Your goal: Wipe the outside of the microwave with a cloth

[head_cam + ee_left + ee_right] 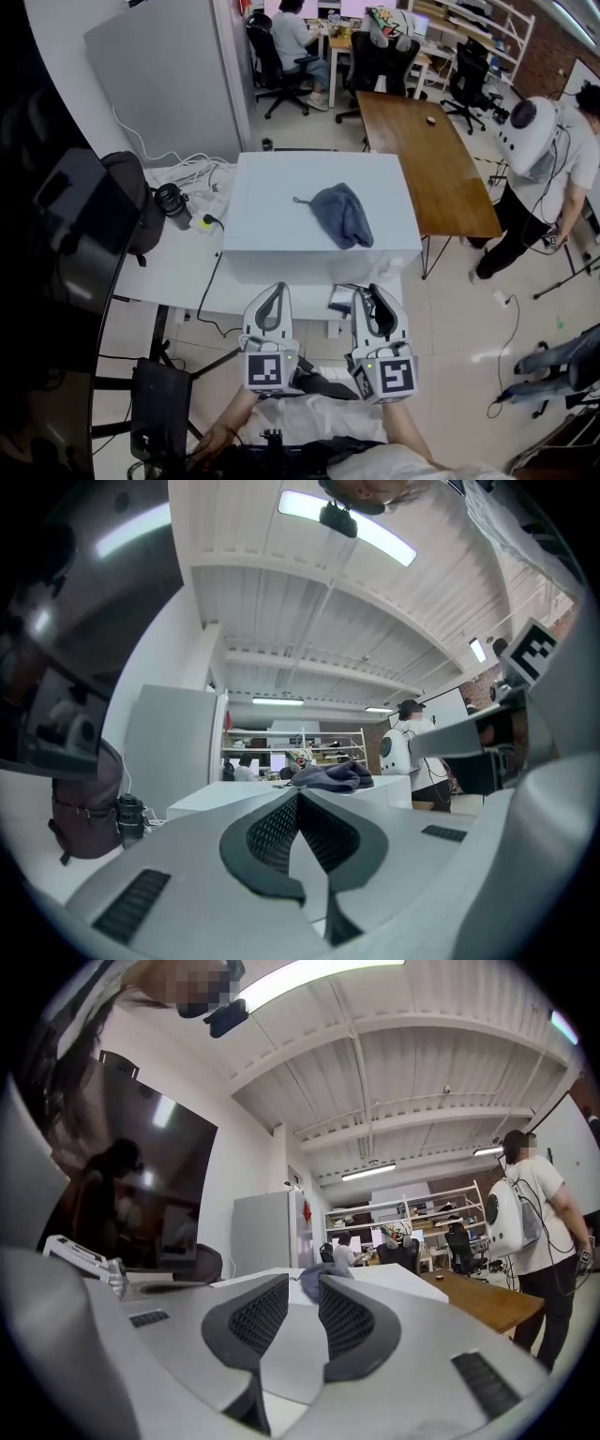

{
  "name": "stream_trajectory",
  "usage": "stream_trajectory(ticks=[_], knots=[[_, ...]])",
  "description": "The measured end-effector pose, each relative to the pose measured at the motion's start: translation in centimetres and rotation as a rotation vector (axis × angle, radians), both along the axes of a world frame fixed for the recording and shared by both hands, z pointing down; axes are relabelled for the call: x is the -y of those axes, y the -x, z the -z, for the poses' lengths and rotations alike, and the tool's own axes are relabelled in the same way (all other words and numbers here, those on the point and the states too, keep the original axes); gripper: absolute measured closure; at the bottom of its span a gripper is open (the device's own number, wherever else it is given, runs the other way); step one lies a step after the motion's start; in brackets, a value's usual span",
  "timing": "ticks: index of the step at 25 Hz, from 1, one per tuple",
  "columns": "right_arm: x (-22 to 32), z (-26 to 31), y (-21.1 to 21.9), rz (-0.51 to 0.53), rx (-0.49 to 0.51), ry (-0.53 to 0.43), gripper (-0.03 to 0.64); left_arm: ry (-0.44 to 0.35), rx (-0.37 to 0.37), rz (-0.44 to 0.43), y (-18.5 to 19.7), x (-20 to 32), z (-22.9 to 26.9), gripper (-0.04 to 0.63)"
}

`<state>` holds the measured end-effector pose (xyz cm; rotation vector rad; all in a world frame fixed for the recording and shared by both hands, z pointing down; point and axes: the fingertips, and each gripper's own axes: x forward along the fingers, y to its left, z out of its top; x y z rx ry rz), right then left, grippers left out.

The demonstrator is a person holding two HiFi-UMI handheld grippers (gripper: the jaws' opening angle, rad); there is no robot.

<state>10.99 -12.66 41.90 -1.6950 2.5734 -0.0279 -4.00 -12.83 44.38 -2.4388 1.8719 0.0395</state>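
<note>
Head view: picking up the cloth point(342, 214) is judged to be the step in hand. Nothing is gripped yet and no wiping has begun.
Doing it well: the right gripper point(378, 305) is best carried forward and up over the near top edge. Its jaws should be spread wider and a thick fold pinched, so a flat pad of fabric is left for dragging.
Table point(169, 272): white and smooth, spread below and ahead of both grippers.
Microwave point(281, 202): seen as a plain white box with flat matte faces and square edges. It is set straight ahead of both grippers, well apart from them.
Cloth: grey-blue, soft and crumpled into a low mound with a thin loop at one end. It is laid on the microwave's top and lined up with the right gripper's gap.
Right gripper: held level, ribbed dark pads parted narrowly, nothing between them.
Left gripper point(272, 298): tips brought together, nothing held, just beside the right one.
</note>
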Motion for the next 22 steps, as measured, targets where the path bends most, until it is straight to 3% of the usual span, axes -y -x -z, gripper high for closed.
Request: stream_trajectory(ticks=[4, 7, 12, 22], knots=[[-1.0, -1.9, 1.6, 0.008, 0.014, -0.025, 0.538, -0.011, 0.014, -0.008, -1.3, -0.8, -0.2, 0.594], [-0.5, -2.3, 2.6, 0.01, 0.001, -0.047, 0.601, -0.02, 0.026, -0.021, -2.1, -1.2, 0.0, 0.594], [-0.4, -3.0, 3.4, 0.036, 0.005, -0.014, 0.611, -0.022, 0.027, -0.025, -2.7, -1.7, 0.4, 0.594], [-0.3, -2.5, 4.1, 0.05, -0.045, -0.062, 0.611, -0.035, 0.026, -0.01, -2.1, -1.7, 0.8, 0.594]])
